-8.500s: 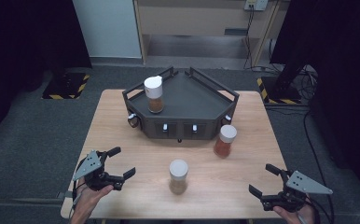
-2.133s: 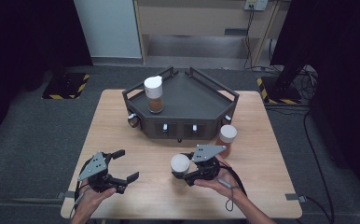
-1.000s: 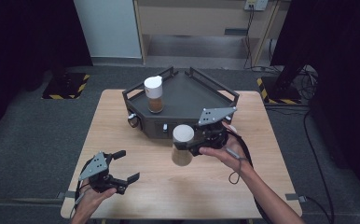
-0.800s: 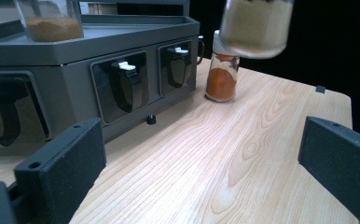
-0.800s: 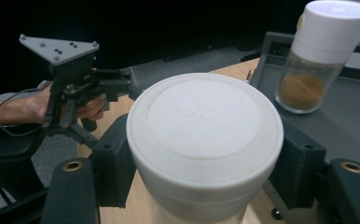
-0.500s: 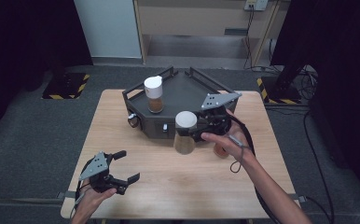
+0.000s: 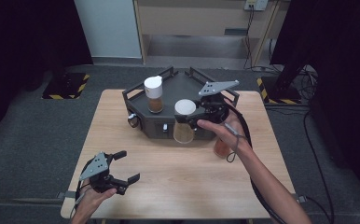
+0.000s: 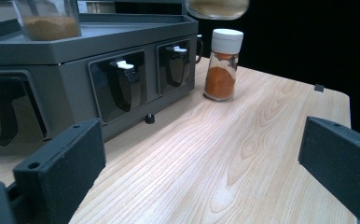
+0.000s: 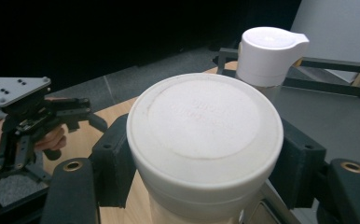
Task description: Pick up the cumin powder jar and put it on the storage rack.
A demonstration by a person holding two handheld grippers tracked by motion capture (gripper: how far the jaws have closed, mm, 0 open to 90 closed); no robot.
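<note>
My right gripper (image 7: pixel 190 121) is shut on a glass spice jar (image 7: pixel 184 122) with a white lid and tan powder, held in the air over the front edge of the dark grey rack (image 7: pixel 178 88). In the right gripper view the jar's lid (image 9: pixel 204 126) sits between both black jaws. A second white-capped jar (image 7: pixel 154 94) stands on the rack (image 9: pixel 318 112) at the left, also as the white-capped jar (image 9: pixel 269 56) beyond the held one. A jar of orange powder (image 7: pixel 221 148) stands on the table, partly behind the hand. My left gripper (image 7: pixel 116 173) hovers open at the front left.
In the left gripper view the rack's front wall (image 8: pixel 75 88) has latched slots, and the orange jar (image 8: pixel 223 65) stands to its right on the wooden table (image 8: pixel 243 154). The table's edges (image 7: pixel 178 212) drop to a grey floor. The person's right forearm (image 7: pixel 266 186) crosses the table's right side.
My right gripper came in from the front right, shut on the middle jar, lifted it off the table and carried it back toward the rack. The left gripper stayed put.
</note>
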